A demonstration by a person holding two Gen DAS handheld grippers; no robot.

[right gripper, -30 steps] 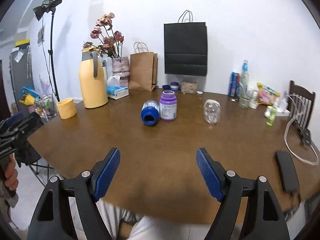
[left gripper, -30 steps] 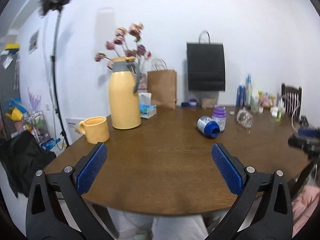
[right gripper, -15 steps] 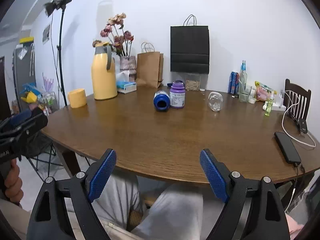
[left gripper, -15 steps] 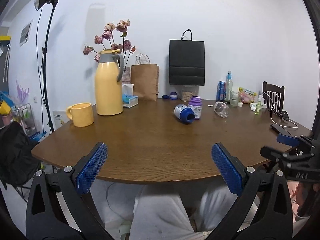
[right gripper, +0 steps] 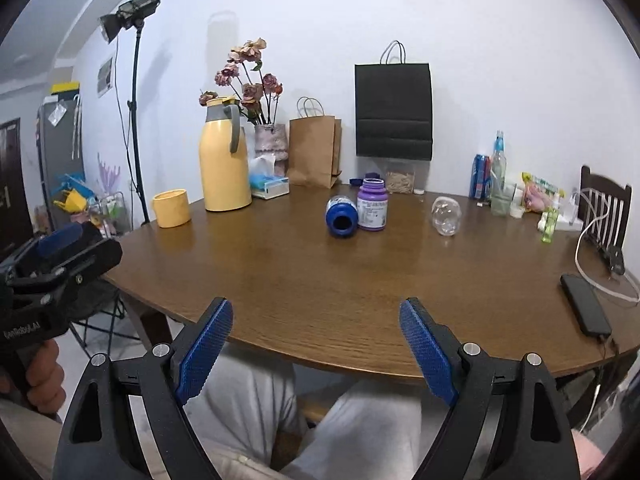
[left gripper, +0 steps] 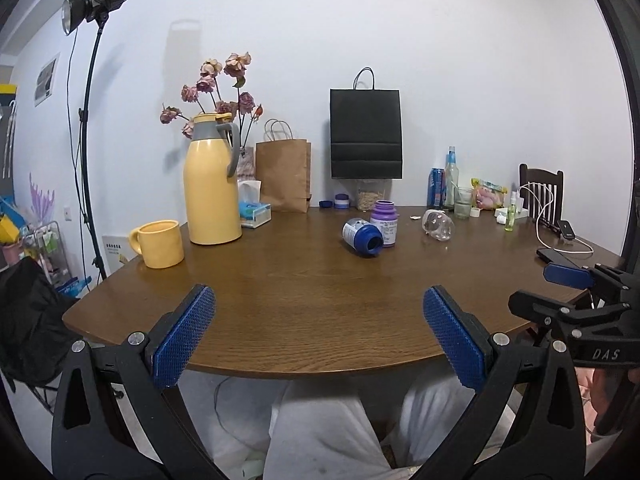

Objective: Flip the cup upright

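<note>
Both the left gripper [left gripper: 319,330] and the right gripper [right gripper: 316,346] hang at the near edge of the wooden table [right gripper: 320,280] with jaws spread wide and nothing between them. The clear glass cup [right gripper: 446,216] lies on its side far off, at about one o'clock, well apart from a purple jar [right gripper: 372,210] and a toppled blue container [right gripper: 341,216].
</note>
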